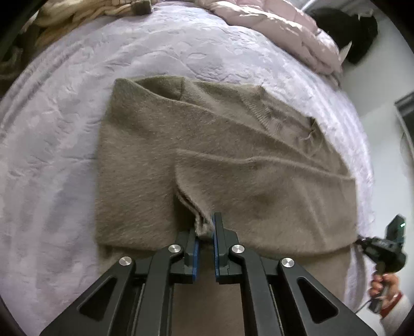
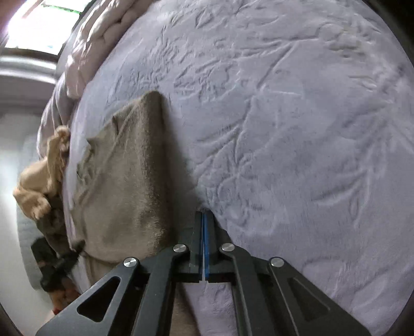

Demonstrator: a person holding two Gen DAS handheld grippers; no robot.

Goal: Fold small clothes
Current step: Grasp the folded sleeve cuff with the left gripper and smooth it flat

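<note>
A fuzzy taupe knit garment [image 1: 207,144] lies partly folded on the lavender bedspread [image 1: 51,155]. My left gripper [image 1: 205,227] is shut on a bunched edge of the garment near its front middle. In the right wrist view the garment [image 2: 124,181] lies to the left. My right gripper [image 2: 204,214] is shut, its pads pressed together with nothing seen between them, tips down at the bedspread [image 2: 297,129] just right of the garment's edge. The right gripper also shows in the left wrist view [image 1: 388,248], held in a hand at the bed's right edge.
A pink quilted duvet [image 1: 279,28] is heaped at the far end of the bed. A beige garment pile [image 1: 85,13] lies at the far left; it also shows in the right wrist view [image 2: 44,181]. A dark item [image 1: 349,31] sits beyond the duvet.
</note>
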